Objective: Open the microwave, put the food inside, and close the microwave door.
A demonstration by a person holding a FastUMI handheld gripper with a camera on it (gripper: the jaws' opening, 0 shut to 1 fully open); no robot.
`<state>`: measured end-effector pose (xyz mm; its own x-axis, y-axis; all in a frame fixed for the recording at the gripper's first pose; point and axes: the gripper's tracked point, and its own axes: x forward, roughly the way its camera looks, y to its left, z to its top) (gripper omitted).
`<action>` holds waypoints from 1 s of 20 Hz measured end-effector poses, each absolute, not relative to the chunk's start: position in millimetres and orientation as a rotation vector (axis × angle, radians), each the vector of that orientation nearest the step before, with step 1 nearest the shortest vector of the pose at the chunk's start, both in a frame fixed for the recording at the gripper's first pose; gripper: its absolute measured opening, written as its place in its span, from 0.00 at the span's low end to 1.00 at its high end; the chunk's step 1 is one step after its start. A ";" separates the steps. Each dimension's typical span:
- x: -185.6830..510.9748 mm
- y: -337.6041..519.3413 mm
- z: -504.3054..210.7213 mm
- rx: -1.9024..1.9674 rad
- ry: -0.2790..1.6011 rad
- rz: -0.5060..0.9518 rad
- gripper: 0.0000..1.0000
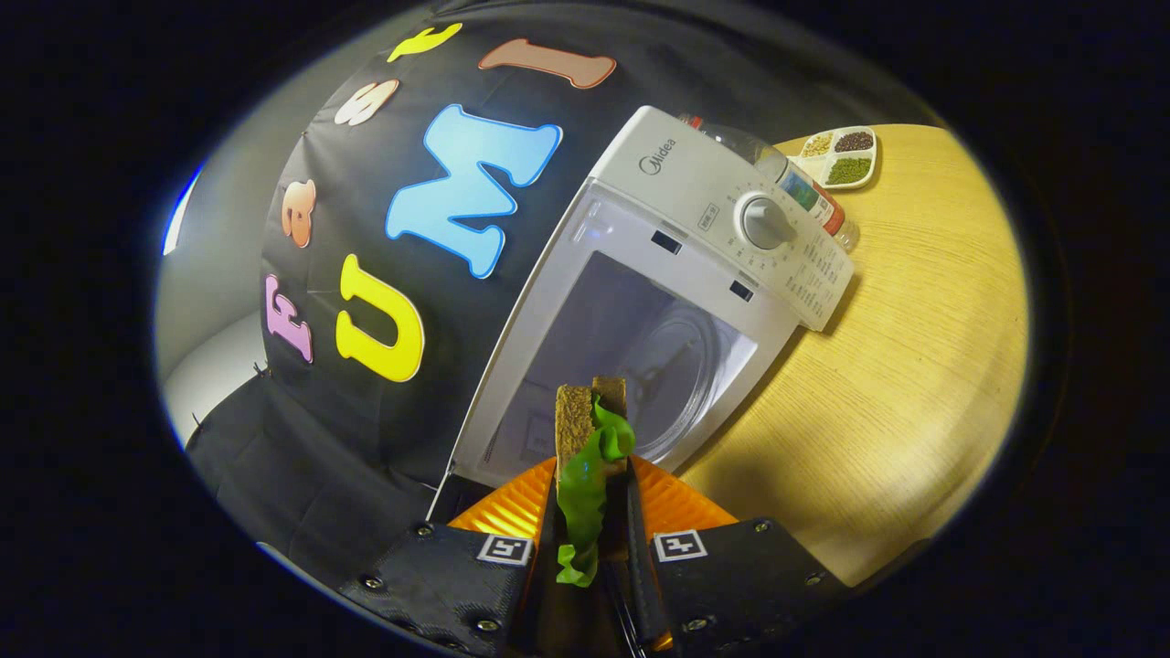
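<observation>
My gripper is shut on a sandwich of two brown bread slices with a green lettuce leaf hanging out between the fingers. Just beyond the sandwich stands a white microwave, seen tilted. Its cavity is open to view, with the glass turntable inside. The control panel with a round knob lies to the right of the cavity. The microwave door is not visible from here, apart from perhaps a thin edge near the left finger.
The microwave sits on a light wooden table. Behind it lies a plastic bottle, and beyond that a white divided dish of grains and beans. The black booth cloth hangs left of the microwave.
</observation>
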<state>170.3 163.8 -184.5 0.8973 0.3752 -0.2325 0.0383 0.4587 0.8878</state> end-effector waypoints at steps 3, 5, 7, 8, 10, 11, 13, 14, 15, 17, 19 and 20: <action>199.7 173.0 -194.4 1.089 0.405 0.198 0.34; 218.1 180.5 -203.2 1.088 0.390 0.186 0.34; 235.6 183.4 -208.1 1.083 0.360 0.177 0.34; 246.6 184.1 -210.4 1.080 0.338 0.166 0.34; 263.0 188.0 -214.3 1.104 0.316 0.160 0.34; 271.0 189.9 -216.7 1.120 0.315 0.157 0.34; 284.8 195.8 -226.1 1.138 0.331 0.140 0.34; 289.8 198.9 -231.8 1.142 0.346 0.128 0.34; 292.3 199.7 -237.0 1.143 0.351 0.117 0.34; 296.1 199.6 -244.0 1.125 0.361 0.087 0.34; 293.9 195.2 -252.9 1.081 0.393 0.047 0.34; 294.2 193.6 -257.5 1.059 0.413 0.028 0.40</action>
